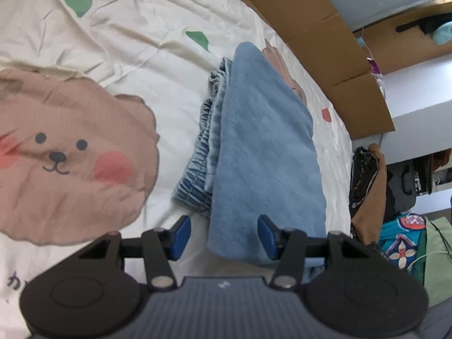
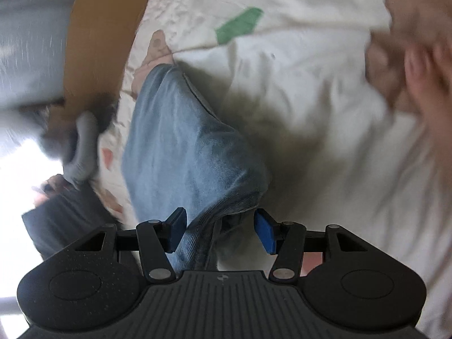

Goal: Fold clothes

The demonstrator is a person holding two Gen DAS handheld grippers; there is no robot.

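Jeans (image 1: pixel 262 152): folded lengthwise on sheet (image 1: pixel 135 28), near edge between both sets of pads. Left gripper (image 1: pixel 224 237) and right gripper (image 2: pixel 219 231) released, gripping nothing. Risk: one-layer pinch, fold springing apart; sheet snagged underneath.

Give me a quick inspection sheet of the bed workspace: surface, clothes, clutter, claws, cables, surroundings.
Surface: cream bedsheet, wrinkled, printed with a bear face and green leaves.
Job's things: blue denim garment, folded into a long stack on the sheet; its elastic waistband shows at the stack's left side in the left wrist view.
Clutter: nothing seen on the sheet beyond the garment.
Claws: left claw open, over the garment's near end; right claw open, a denim edge between its jaws, pads not pressing.
Cables: thin cords past the bed edge.
Surroundings: cardboard box along the bed's far side; bags and fabrics beside the bed.
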